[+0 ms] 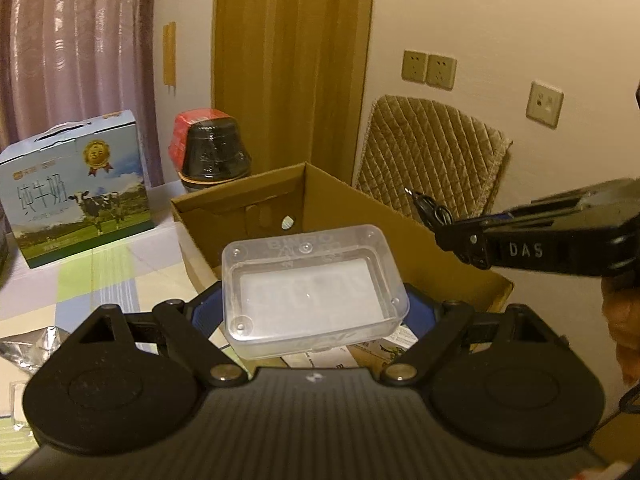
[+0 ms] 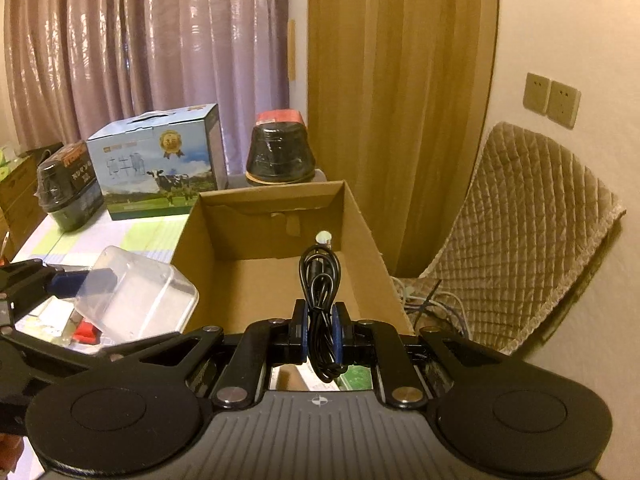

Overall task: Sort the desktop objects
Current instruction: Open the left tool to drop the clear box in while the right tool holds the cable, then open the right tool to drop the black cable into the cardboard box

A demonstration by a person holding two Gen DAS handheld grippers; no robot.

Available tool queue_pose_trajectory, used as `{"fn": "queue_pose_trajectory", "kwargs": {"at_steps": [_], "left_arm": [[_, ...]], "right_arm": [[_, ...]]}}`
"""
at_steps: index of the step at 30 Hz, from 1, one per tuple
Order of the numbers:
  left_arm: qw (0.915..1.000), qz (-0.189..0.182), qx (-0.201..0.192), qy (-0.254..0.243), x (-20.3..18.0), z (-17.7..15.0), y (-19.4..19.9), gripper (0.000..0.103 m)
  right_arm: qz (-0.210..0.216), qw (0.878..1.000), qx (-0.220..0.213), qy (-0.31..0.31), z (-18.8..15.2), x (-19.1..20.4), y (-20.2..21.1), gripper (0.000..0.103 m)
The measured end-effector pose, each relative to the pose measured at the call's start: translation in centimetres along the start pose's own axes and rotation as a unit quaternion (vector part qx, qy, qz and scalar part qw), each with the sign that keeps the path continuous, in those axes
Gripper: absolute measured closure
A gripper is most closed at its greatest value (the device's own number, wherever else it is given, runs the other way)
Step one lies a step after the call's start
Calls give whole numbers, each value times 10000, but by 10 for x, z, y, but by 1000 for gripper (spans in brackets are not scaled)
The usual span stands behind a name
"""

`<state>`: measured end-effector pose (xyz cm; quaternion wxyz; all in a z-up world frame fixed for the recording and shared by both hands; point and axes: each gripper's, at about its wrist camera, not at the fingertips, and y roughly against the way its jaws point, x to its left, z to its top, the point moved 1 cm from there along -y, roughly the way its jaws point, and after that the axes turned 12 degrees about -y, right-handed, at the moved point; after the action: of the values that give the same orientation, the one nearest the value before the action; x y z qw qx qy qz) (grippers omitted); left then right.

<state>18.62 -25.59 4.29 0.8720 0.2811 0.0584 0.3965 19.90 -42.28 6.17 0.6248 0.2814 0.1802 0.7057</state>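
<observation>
My left gripper (image 1: 314, 308) is shut on a clear plastic box (image 1: 312, 280), its blue pads pressed against the box's two short sides. The box hangs at the near left corner of an open cardboard box (image 1: 360, 208). In the right wrist view the clear plastic box (image 2: 144, 300) sits beside the cardboard box (image 2: 260, 240), held by the left gripper (image 2: 80, 284). My right gripper (image 2: 320, 320) is shut on a coiled black cable (image 2: 320, 276) over the carton's near edge. The right gripper (image 1: 452, 232) and cable (image 1: 430, 208) also show at the carton's right wall. A small white disc (image 2: 323, 237) lies inside.
A blue milk carton (image 2: 160, 160) and a black jar with a red lid (image 2: 280, 152) stand behind the cardboard box. Another wrapped black jar (image 2: 68, 192) is at the left. A quilted chair (image 2: 520, 240) stands right of the table, with loose wires (image 2: 432, 304) below it. A foil bag (image 1: 32, 344) lies near left.
</observation>
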Motion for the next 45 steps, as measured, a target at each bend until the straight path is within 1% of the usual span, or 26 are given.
{"fn": "queue_pose_trajectory", "kwargs": {"at_steps": [6,9,12,17,21,24,29,31,33,35,40,45], "left_arm": [[9999,-145,-28,-56,-5,-1,-13,15],[9996,-268,38,-24,-5,-2,-20,11],[9998,-168,59,49,0,-5,-21,11],[9999,97,-56,39,13,-4,-10,11],[9996,243,-40,97,25,-8,-4,11],[9994,302,25,188,33,-12,-1,11],[9990,327,22,289,40,-16,4,11],[9990,359,27,276,42,-17,6,11],[9988,387,50,296,45,-19,7,11],[9986,407,79,317,48,-21,8,11],[9981,508,151,308,57,-28,14,11],[9974,597,211,335,67,-36,23,11]], "right_arm": [[-19,9999,52,-104,-3,-10,-6,95],[-26,9999,76,-139,-4,-13,-9,95],[-20,9998,103,-161,-6,-13,-12,95],[14,9997,159,-164,-10,-12,-15,95],[52,9997,185,-166,-13,-10,-16,95],[94,9995,215,-188,-13,-8,-17,95],[333,9990,152,-270,-10,-4,-20,94],[322,9988,108,-356,-8,-3,-20,85],[341,9986,49,-407,-7,-3,-18,64],[330,9988,17,-367,-7,-2,-16,61],[297,9989,15,-359,-10,-2,-14,57],[301,9988,15,-392,-12,-1,-12,50]]}}
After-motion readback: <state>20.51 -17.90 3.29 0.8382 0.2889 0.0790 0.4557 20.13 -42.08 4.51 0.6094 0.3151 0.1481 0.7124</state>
